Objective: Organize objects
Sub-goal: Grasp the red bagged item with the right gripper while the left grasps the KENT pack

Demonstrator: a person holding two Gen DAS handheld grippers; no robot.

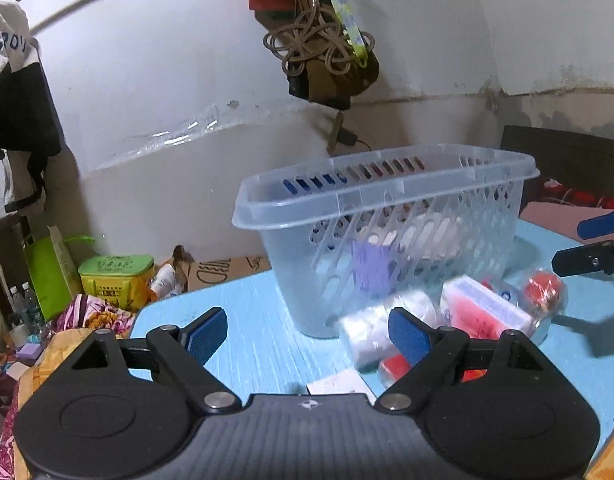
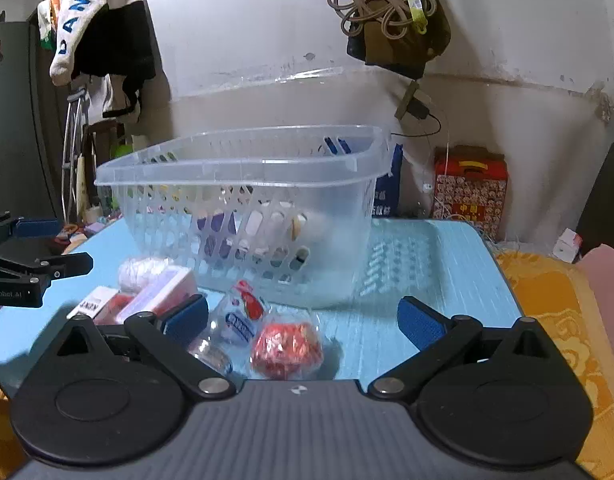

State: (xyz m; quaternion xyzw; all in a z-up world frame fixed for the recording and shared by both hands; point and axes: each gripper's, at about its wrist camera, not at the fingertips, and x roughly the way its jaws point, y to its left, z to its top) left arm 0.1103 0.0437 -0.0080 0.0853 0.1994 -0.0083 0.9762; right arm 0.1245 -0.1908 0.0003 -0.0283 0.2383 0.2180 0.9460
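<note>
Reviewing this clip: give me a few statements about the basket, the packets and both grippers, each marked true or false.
1. The clear slotted plastic basket stands upright on the light blue table. True.
2. The right gripper is clamped on the red wrapped ball-shaped packet. False: its fingers are spread apart and the packet lies on the table.
3. The left gripper is open and holds nothing. True.
4. The basket is empty. False: a purple item and pale items show through its slots.
5. Several packets lie on the table outside the basket. True.

Basket [image 2: 243, 200] stands on the counter [image 2: 447, 264] ahead of the right claw [image 2: 303, 320]; wrapped packets [image 2: 287, 346] lie between its fingers, box [image 2: 159, 294] further left.
</note>
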